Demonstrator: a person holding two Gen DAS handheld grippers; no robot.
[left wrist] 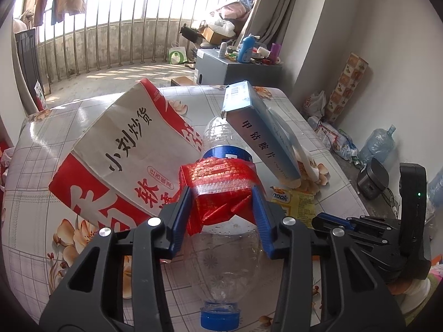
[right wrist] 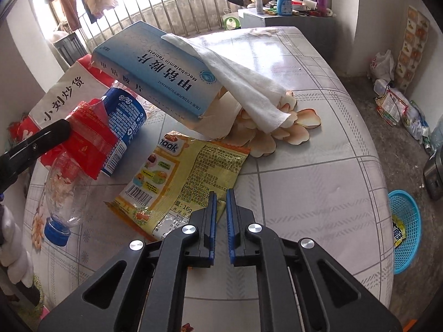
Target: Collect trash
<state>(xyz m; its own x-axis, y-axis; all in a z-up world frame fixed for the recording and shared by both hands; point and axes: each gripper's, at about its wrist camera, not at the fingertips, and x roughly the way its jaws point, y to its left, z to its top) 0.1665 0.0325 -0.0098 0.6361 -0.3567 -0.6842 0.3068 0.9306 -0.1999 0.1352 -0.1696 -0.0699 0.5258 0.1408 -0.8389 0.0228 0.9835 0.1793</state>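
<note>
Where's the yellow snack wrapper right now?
In the right wrist view, the yellow snack wrapper lies flat on the table, just ahead of the right tool, between the plastic bottle and the medicine box.

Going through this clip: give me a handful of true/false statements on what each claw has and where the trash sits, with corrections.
1. The left claw is closed on a red wrapper. True.
2. The clear plastic bottle stands upright on the table. False: it lies on its side, its blue cap toward the cameras.
3. The right claw has its jaws nearly together at the edge of the yellow snack wrapper. True.
4. A white tissue is draped over the blue medicine box. True.
5. The blue basket sits on the table. False: it is on the floor beside the table.
6. The red-and-white paper bag is inside the basket. False: it lies on the table.
</note>
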